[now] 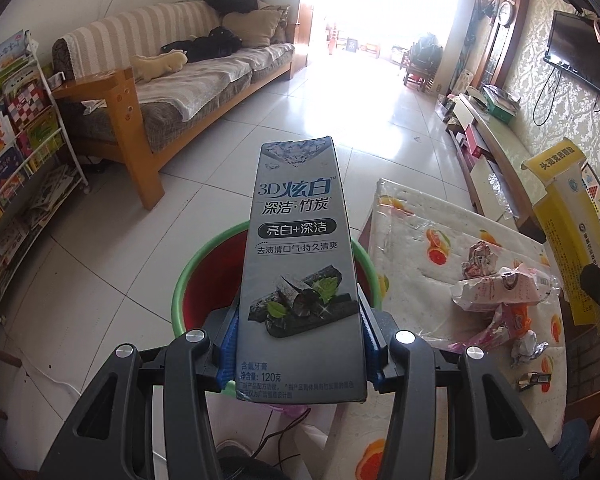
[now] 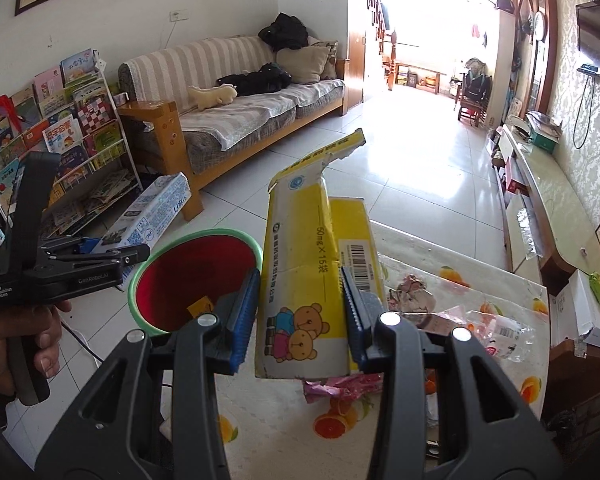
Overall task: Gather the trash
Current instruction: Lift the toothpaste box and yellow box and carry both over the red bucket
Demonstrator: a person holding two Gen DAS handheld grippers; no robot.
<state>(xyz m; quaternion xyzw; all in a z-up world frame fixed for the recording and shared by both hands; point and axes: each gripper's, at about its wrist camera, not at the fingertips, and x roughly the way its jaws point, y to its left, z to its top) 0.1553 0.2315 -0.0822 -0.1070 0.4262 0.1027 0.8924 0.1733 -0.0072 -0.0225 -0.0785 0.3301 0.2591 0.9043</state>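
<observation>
The left gripper (image 1: 300,340) is clamped on a grey toothpaste box (image 1: 296,264), its blue pads pressed to both long sides. The box reads "3D炫白", "深洁·竹炭", "亮白+深洁" and "120克", and it hangs above the green-rimmed red bin (image 1: 188,292) standing on the floor.

The right gripper (image 2: 300,316) grips a torn yellow carton (image 2: 300,264) printed with 2 cartoon bears, "50mg×15袋" and a barcode. In the right wrist view the bin (image 2: 192,276) lies at 9 o'clock of this carton, with a small yellow scrap (image 2: 199,307) inside. At 10 o'clock the left gripper's body shows "GenRobot.AI" and "Data Acquisition System".

On the desk (image 1: 412,248), covered with an orange-fruit print cloth, crumpled wrappers (image 1: 500,292) lie at 3 o'clock of the toothpaste box.
</observation>
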